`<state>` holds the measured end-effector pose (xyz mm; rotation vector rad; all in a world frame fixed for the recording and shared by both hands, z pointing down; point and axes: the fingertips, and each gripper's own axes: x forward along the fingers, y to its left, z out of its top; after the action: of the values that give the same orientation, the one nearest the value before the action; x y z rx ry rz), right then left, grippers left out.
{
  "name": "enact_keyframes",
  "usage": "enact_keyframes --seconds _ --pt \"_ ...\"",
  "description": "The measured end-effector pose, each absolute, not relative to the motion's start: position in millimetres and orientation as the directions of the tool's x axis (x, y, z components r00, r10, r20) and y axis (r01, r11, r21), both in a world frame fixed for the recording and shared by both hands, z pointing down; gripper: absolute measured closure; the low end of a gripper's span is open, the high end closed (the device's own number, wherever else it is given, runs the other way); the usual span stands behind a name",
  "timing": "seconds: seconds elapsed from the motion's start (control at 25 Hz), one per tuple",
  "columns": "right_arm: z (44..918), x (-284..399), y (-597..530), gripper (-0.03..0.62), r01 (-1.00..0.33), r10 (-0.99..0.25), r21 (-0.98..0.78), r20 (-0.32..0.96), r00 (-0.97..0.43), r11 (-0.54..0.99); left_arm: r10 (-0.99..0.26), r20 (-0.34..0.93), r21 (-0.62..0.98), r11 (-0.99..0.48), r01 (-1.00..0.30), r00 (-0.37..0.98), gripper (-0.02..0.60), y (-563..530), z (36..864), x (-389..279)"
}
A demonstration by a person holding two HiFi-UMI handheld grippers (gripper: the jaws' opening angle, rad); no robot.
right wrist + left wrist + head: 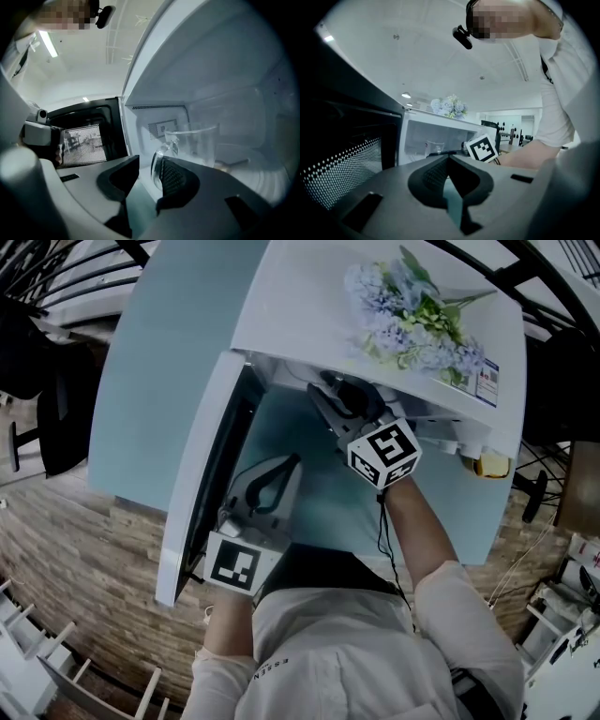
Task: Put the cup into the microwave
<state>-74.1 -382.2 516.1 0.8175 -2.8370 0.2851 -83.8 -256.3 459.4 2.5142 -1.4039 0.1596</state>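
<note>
The glass cup [197, 143] stands upright inside the microwave [225, 70], on the cavity floor. The right hand-held gripper [147, 164] has its jaws apart, with the cup's handle [159, 161] in the gap, close against one jaw. Pulling back at a slant would likely hook that handle and drag or tip the cup. The left hand-held gripper [449, 161], jaws together and empty, waits by the open door [347, 154]. Swinging the door too soon could strike the right arm.
</note>
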Motion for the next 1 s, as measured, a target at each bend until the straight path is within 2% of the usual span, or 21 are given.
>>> enact_keyframes --seconds 0.04,0.52,0.76,1.0 --pt "518.1 -73.4 -380.6 0.471 -0.536 -0.502 -0.121 0.231 -0.834 0.835 -0.819 0.218 0.170 -0.503 -0.847 0.530 0.581 -255.9 460.1 -82.8" --pt "518.1 -32.2 -372.4 0.470 -0.620 -0.583 -0.106 0.249 -0.773 0.777 -0.812 0.226 0.155 -0.516 -0.843 0.538 0.581 -260.5 461.7 -71.8" --pt "492.4 -10.6 -346.6 0.471 -0.668 -0.639 -0.208 0.194 -0.744 0.714 -0.823 0.231 0.074 -0.516 -0.853 0.518 0.581 -258.0 445.9 -66.6" --pt "455.7 3.5 -316.2 0.471 -0.663 -0.645 -0.210 0.153 -0.749 0.719 -0.834 0.218 0.035 -0.512 -0.858 0.507 0.581 -246.6 420.6 -58.8"
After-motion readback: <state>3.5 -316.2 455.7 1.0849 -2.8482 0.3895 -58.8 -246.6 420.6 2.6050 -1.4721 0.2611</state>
